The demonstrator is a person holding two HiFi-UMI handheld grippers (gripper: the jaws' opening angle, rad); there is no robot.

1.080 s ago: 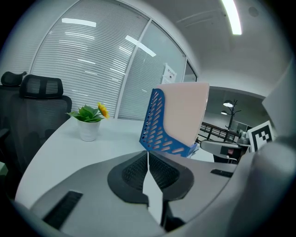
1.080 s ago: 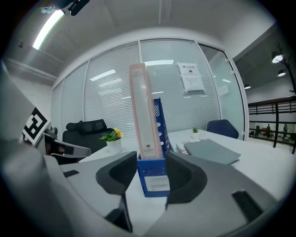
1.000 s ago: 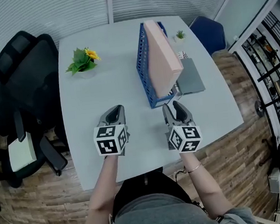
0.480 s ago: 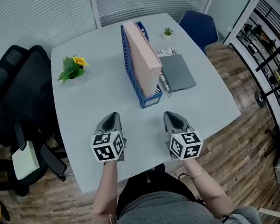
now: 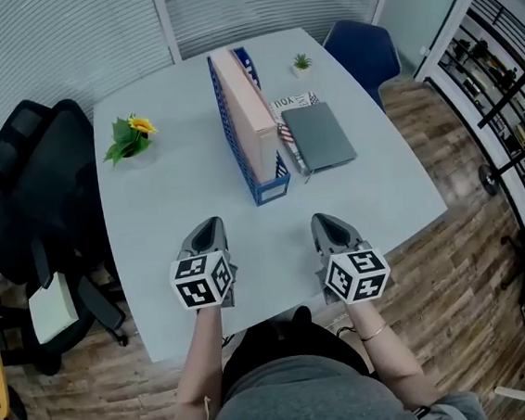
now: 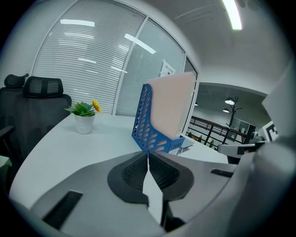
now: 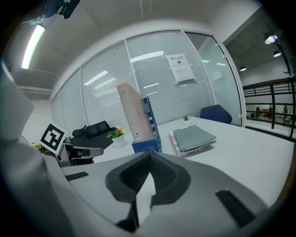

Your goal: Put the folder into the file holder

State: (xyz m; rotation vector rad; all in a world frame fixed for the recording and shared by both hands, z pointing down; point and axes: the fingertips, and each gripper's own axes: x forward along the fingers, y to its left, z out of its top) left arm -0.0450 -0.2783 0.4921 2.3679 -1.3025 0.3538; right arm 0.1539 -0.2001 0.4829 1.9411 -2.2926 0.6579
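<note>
Nearest us, over the smooth white bench [image 5: 170, 214], the left gripper [image 5: 210, 228] and the right gripper [image 5: 328, 222] each have their ribbed black fingers [image 6: 132, 172] pressed flat together with nothing between. Further out, the pale pink folder [image 5: 245, 113], a flat matte slab, stands upright inside the blue file holder [image 5: 270, 191] with slotted plastic sides. A grey notebook [image 5: 318, 136] lies just beside it, and a little potted flower [image 5: 127, 137] sits well off to the left.
</note>
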